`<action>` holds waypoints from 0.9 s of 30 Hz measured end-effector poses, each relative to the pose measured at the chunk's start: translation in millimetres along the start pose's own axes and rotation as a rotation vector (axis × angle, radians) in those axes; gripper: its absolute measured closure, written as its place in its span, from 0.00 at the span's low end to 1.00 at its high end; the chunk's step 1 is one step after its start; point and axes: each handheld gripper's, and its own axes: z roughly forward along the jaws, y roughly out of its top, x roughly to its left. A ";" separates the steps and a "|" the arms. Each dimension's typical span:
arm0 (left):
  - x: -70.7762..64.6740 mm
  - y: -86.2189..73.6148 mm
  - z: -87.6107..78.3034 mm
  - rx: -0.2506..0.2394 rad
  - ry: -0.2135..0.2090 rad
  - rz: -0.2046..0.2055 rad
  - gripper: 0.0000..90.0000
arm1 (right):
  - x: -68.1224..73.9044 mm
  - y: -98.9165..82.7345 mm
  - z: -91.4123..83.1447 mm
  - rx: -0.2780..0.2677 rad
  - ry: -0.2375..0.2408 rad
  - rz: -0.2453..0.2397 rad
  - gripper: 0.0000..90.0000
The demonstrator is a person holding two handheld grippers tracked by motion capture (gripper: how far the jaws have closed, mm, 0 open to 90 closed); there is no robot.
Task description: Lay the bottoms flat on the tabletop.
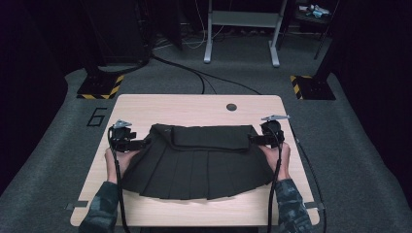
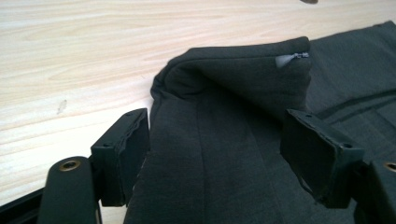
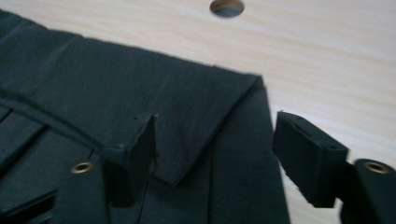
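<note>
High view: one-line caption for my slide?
Both open grippers, left and right, flank a folded black pleated skirt on the wooden table.

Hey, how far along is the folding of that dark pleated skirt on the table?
Done so far: the waistband end of the pleated skirt is folded over toward the hem, forming a flat band across the top. In hand: nothing is gripped; the left hand-held gripper and right hand-held gripper sit at the fold's two corners with jaws open, the cloth lying loose between them. Left: probably further folds, since the pleated hem still fans wide.
</note>
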 end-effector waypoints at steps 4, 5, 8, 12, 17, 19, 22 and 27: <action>-2.7 -7.7 12.5 0.070 0.012 0.040 0.22 | 1.1 -13.6 11.5 0.045 0.022 -0.003 0.19; -3.2 -11.4 17.9 0.082 0.011 0.028 0.21 | 1.4 -17.2 14.9 0.062 0.020 -0.007 0.17; -1.9 -21.2 29.6 0.138 0.023 0.037 0.19 | 0.3 -27.4 23.9 0.099 0.029 0.003 0.15; 0.5 -30.3 41.0 0.211 0.011 0.024 0.17 | -2.3 -39.8 36.2 0.149 0.009 0.007 0.09; -3.3 -40.3 44.1 0.228 0.038 0.048 0.18 | -3.5 -53.1 45.9 0.179 -0.003 -0.015 0.06; -6.2 -43.3 42.6 0.221 0.054 0.058 0.17 | 0.9 -56.2 46.0 0.162 -0.017 -0.048 0.07; -11.5 -49.8 39.9 0.213 0.082 0.091 0.17 | 0.5 -59.4 44.4 0.146 -0.012 -0.054 0.07; -12.9 -59.2 32.7 0.181 0.080 0.089 0.17 | 0.5 -66.2 41.1 0.111 -0.015 -0.059 0.07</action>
